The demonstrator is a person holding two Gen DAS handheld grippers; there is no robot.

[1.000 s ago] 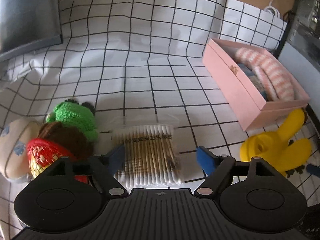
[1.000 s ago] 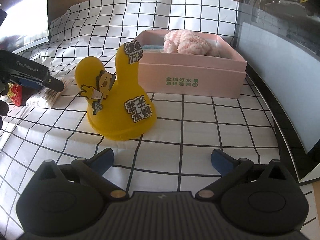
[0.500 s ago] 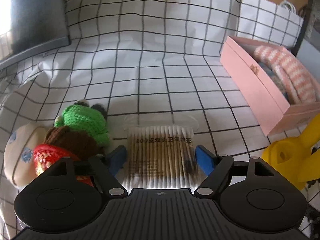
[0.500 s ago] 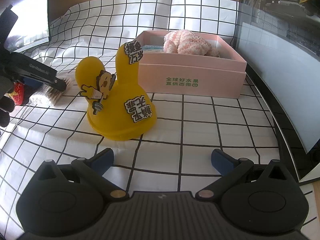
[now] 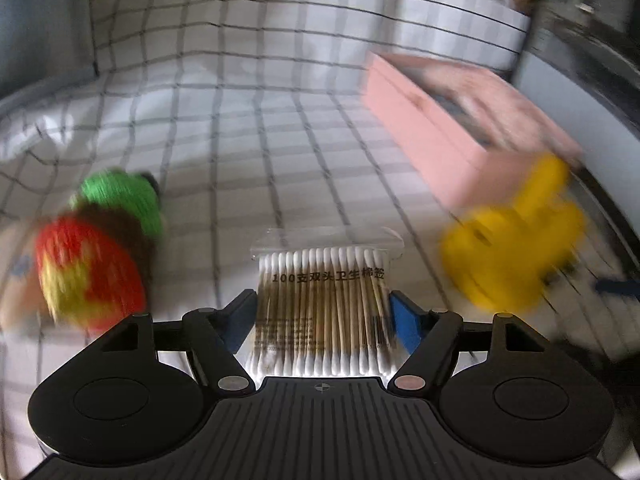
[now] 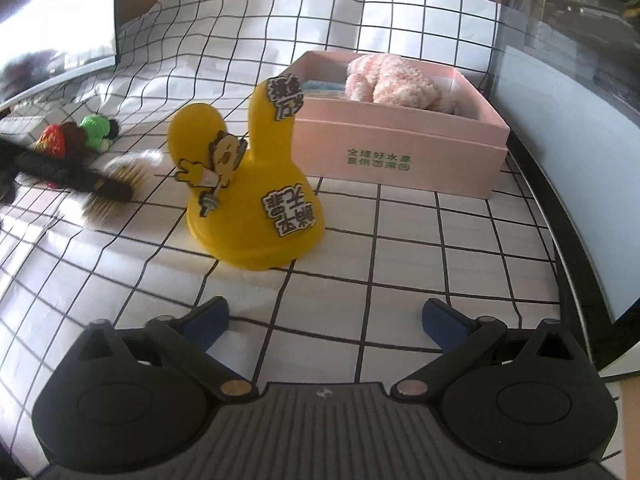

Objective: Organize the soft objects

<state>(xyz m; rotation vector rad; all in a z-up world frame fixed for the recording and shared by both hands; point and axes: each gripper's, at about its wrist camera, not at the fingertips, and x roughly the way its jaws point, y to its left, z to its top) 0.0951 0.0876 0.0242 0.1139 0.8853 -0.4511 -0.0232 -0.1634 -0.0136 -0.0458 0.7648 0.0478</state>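
Observation:
My left gripper (image 5: pixel 323 316) is shut on a clear pack of cotton swabs (image 5: pixel 324 304), its blue pads pressed on both sides; the pack is lifted off the cloth. The pack and gripper show blurred in the right wrist view (image 6: pixel 116 184). A pink box (image 5: pixel 436 128) holds a pink striped plush (image 6: pixel 396 80). A yellow duck-shaped soft toy (image 6: pixel 248 184) stands before the box (image 6: pixel 400 152). My right gripper (image 6: pixel 326 320) is open and empty, just short of the yellow toy.
A green, brown and red knitted toy (image 5: pixel 104 248) lies at the left, also in the right wrist view (image 6: pixel 76 140). A checked cloth (image 6: pixel 440 248) covers the table. A dark monitor (image 6: pixel 48 12) stands at the back left.
My left gripper closed on the cotton swab pack and lifted it, swinging right; the view is motion-blurred. The right gripper has barely moved.

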